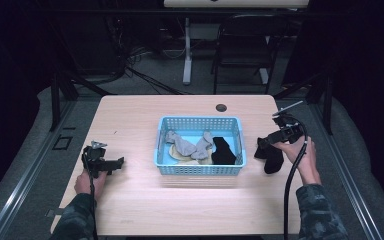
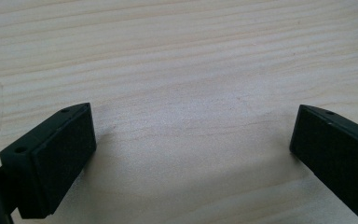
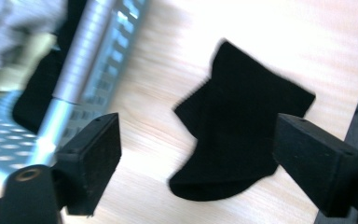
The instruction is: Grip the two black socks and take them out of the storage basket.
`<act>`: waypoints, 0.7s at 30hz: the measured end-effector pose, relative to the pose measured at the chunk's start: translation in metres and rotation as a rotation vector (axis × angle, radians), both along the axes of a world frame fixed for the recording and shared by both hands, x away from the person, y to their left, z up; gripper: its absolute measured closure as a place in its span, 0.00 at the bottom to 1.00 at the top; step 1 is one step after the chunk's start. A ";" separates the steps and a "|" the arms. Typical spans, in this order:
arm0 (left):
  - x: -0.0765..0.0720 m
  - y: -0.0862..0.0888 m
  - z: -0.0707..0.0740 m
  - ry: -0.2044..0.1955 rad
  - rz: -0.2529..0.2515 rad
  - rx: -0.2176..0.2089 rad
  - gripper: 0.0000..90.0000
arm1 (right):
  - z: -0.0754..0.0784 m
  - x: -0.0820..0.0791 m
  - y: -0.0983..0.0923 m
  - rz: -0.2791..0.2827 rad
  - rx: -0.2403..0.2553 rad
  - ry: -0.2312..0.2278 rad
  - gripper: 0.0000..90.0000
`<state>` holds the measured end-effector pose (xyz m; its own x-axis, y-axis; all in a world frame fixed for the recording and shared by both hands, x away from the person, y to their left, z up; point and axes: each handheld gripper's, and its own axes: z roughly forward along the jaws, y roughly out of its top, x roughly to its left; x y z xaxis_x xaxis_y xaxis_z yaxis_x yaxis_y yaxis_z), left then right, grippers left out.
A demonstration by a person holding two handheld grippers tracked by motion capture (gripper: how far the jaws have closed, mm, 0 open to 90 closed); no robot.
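A blue plastic basket (image 1: 200, 169) sits mid-table with grey socks (image 1: 182, 144), a pale yellowish sock (image 1: 182, 156) and a black sock (image 1: 223, 151) inside. Another black sock (image 1: 271, 157) (image 3: 240, 140) lies flat on the wood just right of the basket. My right gripper (image 1: 266, 142) (image 3: 196, 158) hovers over that sock, open, its jaws spread either side of it with nothing held. My left gripper (image 1: 114, 164) (image 2: 191, 154) rests low over bare tabletop at the left, open and empty.
The basket's right wall (image 3: 86, 70) runs close to the right gripper's left jaw. A round cable hole (image 1: 221, 107) marks the table's far edge. A folding chair (image 1: 245, 45) and a table leg (image 1: 187, 50) stand beyond. A cable (image 1: 292, 180) trails from the right gripper.
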<state>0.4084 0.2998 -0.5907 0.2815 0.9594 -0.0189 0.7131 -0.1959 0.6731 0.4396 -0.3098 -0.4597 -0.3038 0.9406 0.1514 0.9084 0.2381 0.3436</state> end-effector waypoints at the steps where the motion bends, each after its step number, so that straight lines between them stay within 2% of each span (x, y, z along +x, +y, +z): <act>1: 0.000 0.000 0.000 0.000 0.000 0.000 0.00 | 0.006 -0.001 0.003 0.015 0.001 -0.011 0.15; 6: 0.000 0.000 0.000 0.000 0.000 0.000 0.00 | 0.028 -0.003 0.027 0.071 -0.002 -0.059 0.07; 8: 0.000 0.000 0.000 0.000 0.000 0.000 0.00 | 0.031 -0.002 0.032 0.082 -0.001 -0.064 0.06; 11: 0.000 0.000 0.000 0.000 0.000 0.000 0.00 | 0.040 0.001 0.050 0.128 0.000 -0.082 0.04; 13: 0.000 0.000 0.000 0.000 0.000 0.000 0.00 | 0.043 0.003 0.059 0.137 -0.005 -0.098 0.03; 15: 0.000 0.000 0.000 0.000 0.000 0.000 0.00 | 0.044 0.005 0.063 0.148 -0.004 -0.095 0.03; 17: 0.000 0.000 0.000 0.000 0.000 0.000 0.00 | 0.044 0.009 0.075 0.172 -0.007 -0.102 0.03; 21: 0.000 0.000 0.000 0.000 0.000 0.000 0.00 | 0.042 0.015 0.089 0.208 -0.001 -0.086 0.04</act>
<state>0.4084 0.2998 -0.5907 0.2813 0.9594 -0.0189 0.7134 -0.1959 0.6729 0.4550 -0.2210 -0.4181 -0.5026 0.8567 0.1155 0.8074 0.4175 0.4169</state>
